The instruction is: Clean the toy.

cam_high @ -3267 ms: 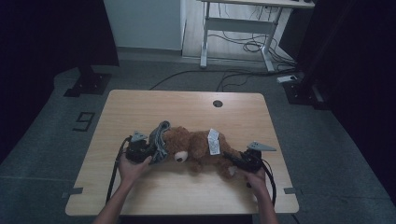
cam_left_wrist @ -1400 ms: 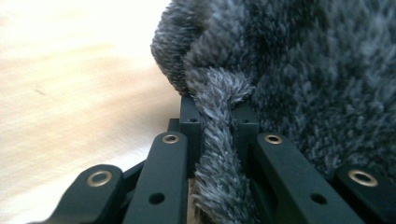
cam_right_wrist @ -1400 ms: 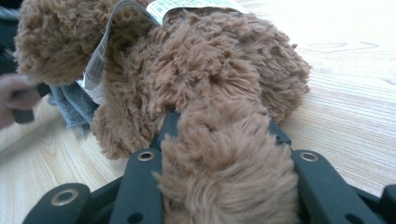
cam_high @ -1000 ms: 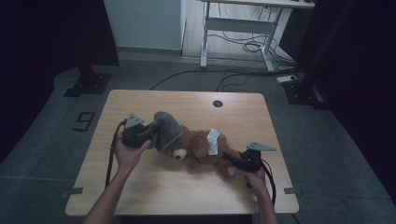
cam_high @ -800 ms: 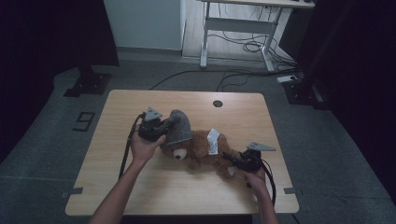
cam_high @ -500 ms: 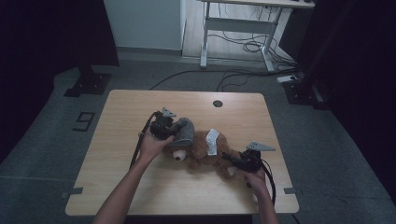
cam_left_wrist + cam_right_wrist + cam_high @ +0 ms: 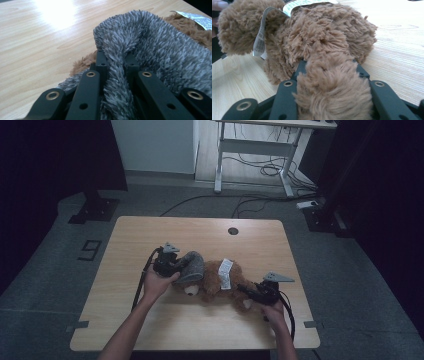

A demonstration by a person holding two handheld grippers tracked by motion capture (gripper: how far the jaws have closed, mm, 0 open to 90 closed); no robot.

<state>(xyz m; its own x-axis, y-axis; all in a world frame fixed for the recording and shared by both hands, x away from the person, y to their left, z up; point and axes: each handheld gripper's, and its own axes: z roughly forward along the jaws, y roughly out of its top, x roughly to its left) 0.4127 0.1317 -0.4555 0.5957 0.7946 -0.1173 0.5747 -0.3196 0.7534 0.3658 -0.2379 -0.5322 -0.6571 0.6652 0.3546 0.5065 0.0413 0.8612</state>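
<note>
A brown plush bear [image 7: 220, 281] lies on its side in the middle of the wooden table [image 7: 200, 235], with a white tag [image 7: 226, 271] on its body. A fuzzy grey hat [image 7: 191, 266] covers the bear's head end. My left gripper [image 7: 172, 265] is shut on the hat's rim; in the left gripper view the grey hat [image 7: 150, 50] is pinched between the jaws, over the brown fur [image 7: 82, 63]. My right gripper [image 7: 246, 291] is shut on a leg of the bear [image 7: 332, 87], with the tag [image 7: 304, 3] above it.
A round cable hole [image 7: 232, 231] sits near the table's far edge. Tape marks [image 7: 78, 325] lie at the near corners. A white desk frame [image 7: 260, 142] and loose cables [image 7: 260, 170] stand on the floor beyond. Bare wood lies to the left of the bear.
My left gripper has carried the grey hat from the left over onto the bear's head. The right gripper has stayed on the leg.
</note>
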